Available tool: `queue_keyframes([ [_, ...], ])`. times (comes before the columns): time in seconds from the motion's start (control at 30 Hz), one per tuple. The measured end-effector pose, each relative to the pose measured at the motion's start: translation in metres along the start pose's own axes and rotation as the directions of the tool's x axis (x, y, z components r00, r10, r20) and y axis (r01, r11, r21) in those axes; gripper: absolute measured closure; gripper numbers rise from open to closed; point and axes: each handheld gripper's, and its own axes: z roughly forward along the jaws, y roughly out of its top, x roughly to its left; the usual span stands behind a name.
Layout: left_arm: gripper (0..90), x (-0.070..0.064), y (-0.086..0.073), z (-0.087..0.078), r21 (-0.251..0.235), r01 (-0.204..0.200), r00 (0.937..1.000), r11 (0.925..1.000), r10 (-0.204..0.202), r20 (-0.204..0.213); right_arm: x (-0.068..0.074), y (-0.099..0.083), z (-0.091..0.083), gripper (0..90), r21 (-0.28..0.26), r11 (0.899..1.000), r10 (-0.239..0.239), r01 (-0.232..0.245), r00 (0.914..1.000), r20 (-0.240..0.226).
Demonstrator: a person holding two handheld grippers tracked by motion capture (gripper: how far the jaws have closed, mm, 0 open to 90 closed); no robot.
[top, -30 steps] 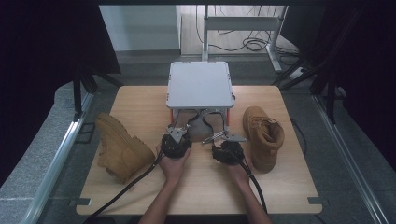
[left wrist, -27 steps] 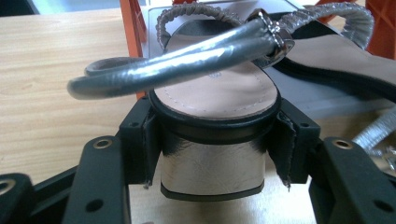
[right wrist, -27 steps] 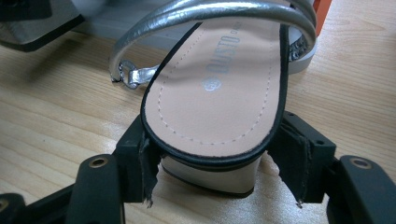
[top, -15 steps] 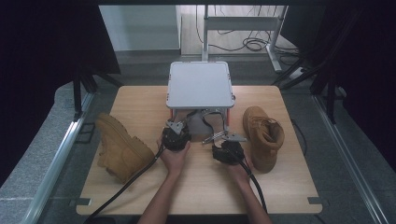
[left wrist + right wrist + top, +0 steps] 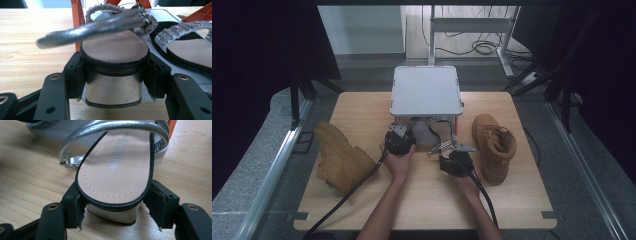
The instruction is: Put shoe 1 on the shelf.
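Sandals were the work in hand: in the high view the left gripper (image 5: 399,130) had crept slightly nearer the grey stand (image 5: 427,90) than a second before, while the right gripper (image 5: 446,148) had stayed put just before the stand's near edge. In the left gripper view the jaws were clamped narrow on the silver heel of the left sandal (image 5: 113,47), pulled out just short of the stand. In the right gripper view the jaws pinched the heel of the right sandal (image 5: 117,170), its toe at the stand's foot, so both shoes looked ready to move.
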Motion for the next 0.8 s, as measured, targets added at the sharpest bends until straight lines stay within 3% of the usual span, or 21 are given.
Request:
queue_keyframes([
  [0.3, 41.5, 0.001, -0.0046, 0.0041, 0.023, -0.041, 0.9992, 0.9989, 0.041, -0.002, -0.0001, -0.0003, -0.0001, 37.2, 0.0, 1.0, 0.001, -0.001, 1.0, -0.001],
  [0.8, 41.5, 0.0033, -0.0078, 0.0066, 0.056, -0.051, 0.9987, 0.9971, 0.051, 0.006, 0.0006, -0.0005, -0.0001, 37.3, -0.001, 1.0, 0.004, -0.004, 1.0, 0.003],
])
